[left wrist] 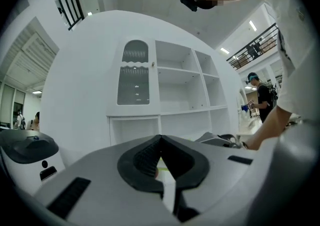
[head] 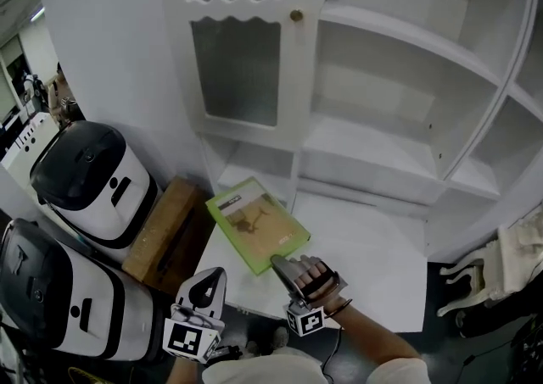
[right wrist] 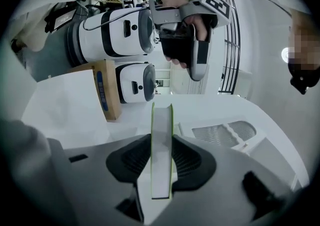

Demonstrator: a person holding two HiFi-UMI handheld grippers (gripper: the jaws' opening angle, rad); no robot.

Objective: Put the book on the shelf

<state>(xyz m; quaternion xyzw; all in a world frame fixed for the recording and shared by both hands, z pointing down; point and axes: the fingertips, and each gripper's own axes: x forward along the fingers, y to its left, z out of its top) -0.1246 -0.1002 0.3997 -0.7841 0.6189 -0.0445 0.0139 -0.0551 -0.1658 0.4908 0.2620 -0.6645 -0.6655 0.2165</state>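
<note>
The cabinet [head: 407, 77] door [head: 242, 60] is closed, and its frosted panes hide whatever is behind; the book's [head: 257, 223] cover print is too small to read; the right claw [head: 282, 265] has its tips hidden at the book's near corner in the head view, but its own view shows the pads [right wrist: 132, 158] clamped on the book; the book lies flat, cover up, long axis running from the claw toward the door, over the tabletop [head: 373, 264] outside the shelves; whether it touches I cannot tell; the left claw [left wrist: 160, 136] is closed, tips together.
</note>
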